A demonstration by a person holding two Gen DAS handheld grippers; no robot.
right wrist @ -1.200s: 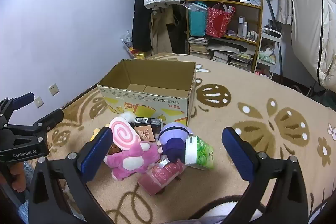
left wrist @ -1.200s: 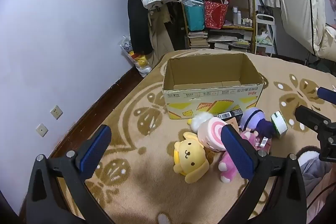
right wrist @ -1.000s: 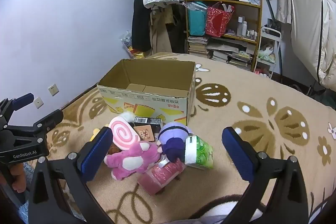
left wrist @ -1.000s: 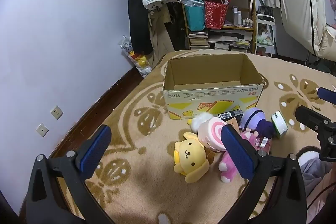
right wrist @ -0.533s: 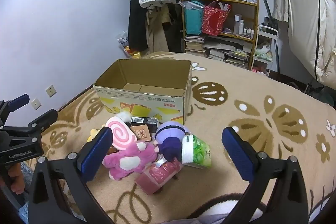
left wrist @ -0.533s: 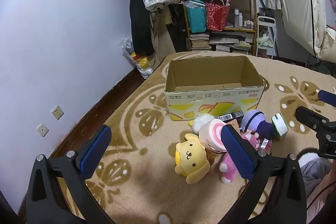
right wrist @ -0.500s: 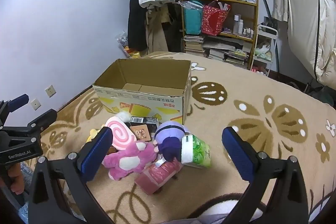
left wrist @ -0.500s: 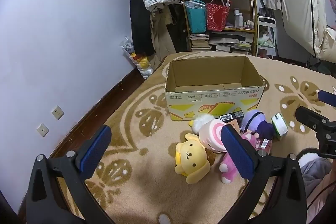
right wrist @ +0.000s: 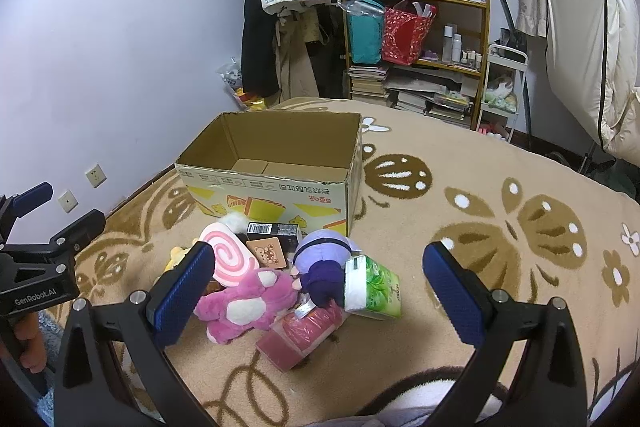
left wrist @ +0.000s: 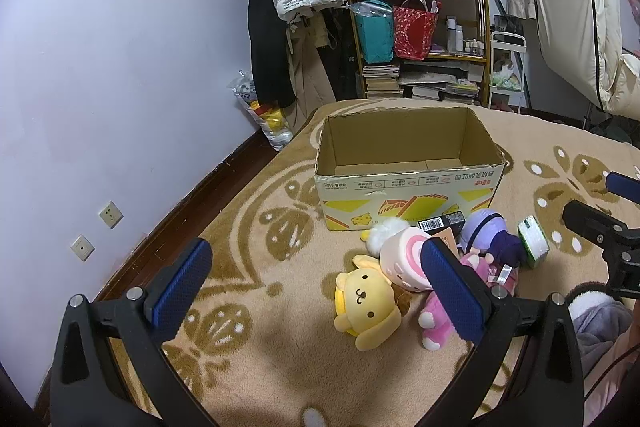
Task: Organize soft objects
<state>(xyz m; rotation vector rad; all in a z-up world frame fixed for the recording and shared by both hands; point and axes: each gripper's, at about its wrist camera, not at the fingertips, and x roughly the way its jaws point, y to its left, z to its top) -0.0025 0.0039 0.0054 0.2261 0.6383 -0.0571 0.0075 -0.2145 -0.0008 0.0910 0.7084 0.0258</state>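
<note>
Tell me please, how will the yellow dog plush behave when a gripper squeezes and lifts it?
The yellow dog plush looks stuffed and fuzzy, so it will probably compress between the pads and weigh little. Its floppy ears and limbs may dangle. It lies alone on the carpet beside the pile, so lifting it likely disturbs nothing.

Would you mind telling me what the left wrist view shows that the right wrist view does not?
Only the left wrist view shows the yellow dog plush's face; the right wrist view catches just a sliver of it. Only the right wrist view shows the pink wrapped pack and the green tissue pack's printed side clearly. Both show the empty cardboard box, swirl plush and purple doll.
</note>
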